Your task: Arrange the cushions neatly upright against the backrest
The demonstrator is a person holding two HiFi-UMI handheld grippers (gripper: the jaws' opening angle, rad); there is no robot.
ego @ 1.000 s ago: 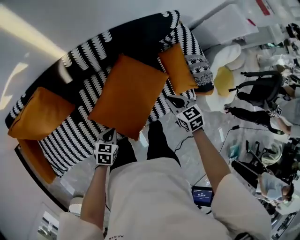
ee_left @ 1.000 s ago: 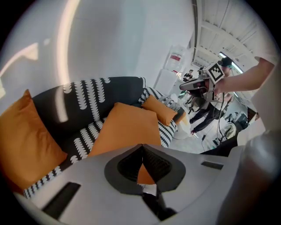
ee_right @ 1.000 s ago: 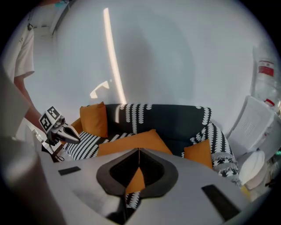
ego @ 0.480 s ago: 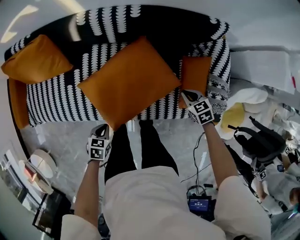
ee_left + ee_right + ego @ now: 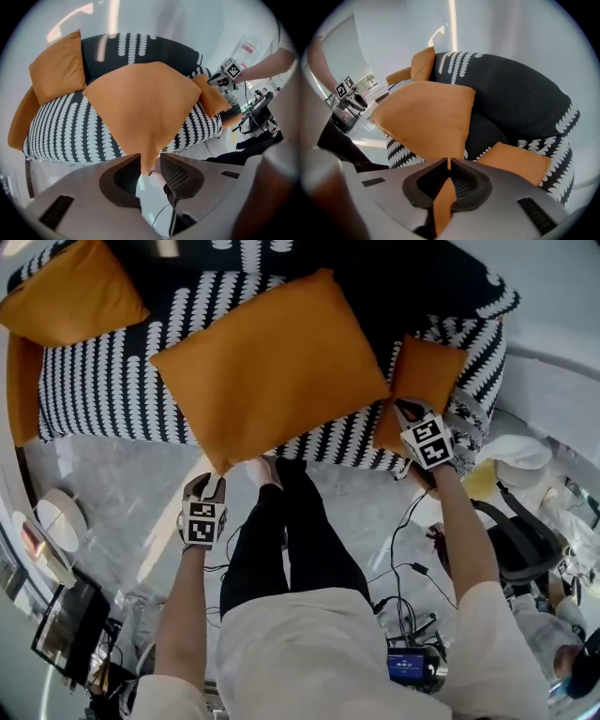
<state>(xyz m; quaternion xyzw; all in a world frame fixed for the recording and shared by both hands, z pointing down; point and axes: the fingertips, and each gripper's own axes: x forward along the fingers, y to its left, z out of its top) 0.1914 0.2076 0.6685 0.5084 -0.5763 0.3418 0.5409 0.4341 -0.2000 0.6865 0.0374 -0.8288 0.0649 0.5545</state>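
Orange cushion (image 5: 272, 362), right hand-held gripper (image 5: 402, 410) pinching one corner, left hand-held gripper (image 5: 210, 484) just opening round another

Upholstered fabric sofa (image 5: 103, 395): black, with rows of white scalloped marks. Large square fabric cushion (image 5: 272, 362): plain orange, unpatterned. Smaller fabric cushion at the sofa's left end (image 5: 70, 296) and small fabric cushion at its right end (image 5: 427, 381): same plain orange. Stone floor (image 5: 122, 512): pale grey, marbled.

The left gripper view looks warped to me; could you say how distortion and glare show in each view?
Left gripper view: round black border, sofa bowed, bright streaks on the wall. Right gripper view: same border, one wall streak. Head view: sofa curved, glare on floor.
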